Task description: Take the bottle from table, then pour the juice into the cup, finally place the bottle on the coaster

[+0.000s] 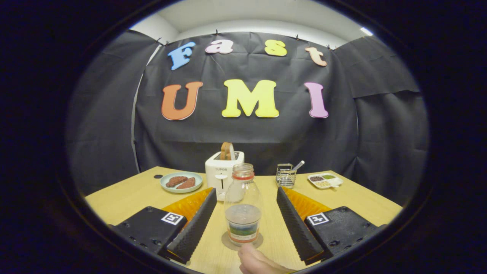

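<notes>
A clear bottle (243,190) with an orange collar and no cap stands upright on the wooden table (125,201), in the gap between my two fingers. Its lower part carries a green and orange label band (242,230); I cannot tell whether this is the bottle's base or a small cup standing in front of it. Under it lies a round grey coaster (228,243). My gripper (246,194) is open, its ribbed black fingers (196,224) wide on either side and touching nothing.
A person's fingertip (255,262) pokes in just before the coaster. Beyond the bottle stand a white toaster (220,175) with a slice in it, a plate of brown pieces (181,182), a wire holder (286,176) and a divided snack tray (325,180).
</notes>
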`<state>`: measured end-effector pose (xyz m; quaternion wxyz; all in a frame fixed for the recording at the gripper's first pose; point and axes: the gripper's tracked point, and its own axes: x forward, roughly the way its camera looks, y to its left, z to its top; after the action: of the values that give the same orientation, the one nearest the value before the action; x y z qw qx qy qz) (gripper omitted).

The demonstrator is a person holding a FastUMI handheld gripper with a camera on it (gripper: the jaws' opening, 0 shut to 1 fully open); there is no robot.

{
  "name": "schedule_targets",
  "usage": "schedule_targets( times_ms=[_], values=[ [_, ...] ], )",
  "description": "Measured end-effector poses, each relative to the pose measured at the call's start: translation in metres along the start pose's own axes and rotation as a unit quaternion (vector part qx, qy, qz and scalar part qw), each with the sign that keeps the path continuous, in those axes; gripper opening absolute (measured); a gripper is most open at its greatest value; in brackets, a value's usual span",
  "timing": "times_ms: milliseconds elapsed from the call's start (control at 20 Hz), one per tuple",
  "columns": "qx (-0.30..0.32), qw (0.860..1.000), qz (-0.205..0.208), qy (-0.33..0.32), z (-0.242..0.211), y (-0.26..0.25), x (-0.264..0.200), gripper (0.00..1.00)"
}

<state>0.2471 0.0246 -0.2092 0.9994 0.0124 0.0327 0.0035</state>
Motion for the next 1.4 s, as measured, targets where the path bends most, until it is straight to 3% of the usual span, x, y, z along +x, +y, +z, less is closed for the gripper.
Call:
schedule_targets(
  times_ms=[350,850,1400],
  values=[
    [-0.009,0.999,-0.038,-0.012,0.066,-0.018,-0.064,1.0],
    [-0.016,0.999,-0.027,-0.037,0.16,-0.01,-0.163,1.0],
    [-0.022,0.997,-0.045,-0.061,0.203,-0.019,-0.266,1.0]
  ],
)
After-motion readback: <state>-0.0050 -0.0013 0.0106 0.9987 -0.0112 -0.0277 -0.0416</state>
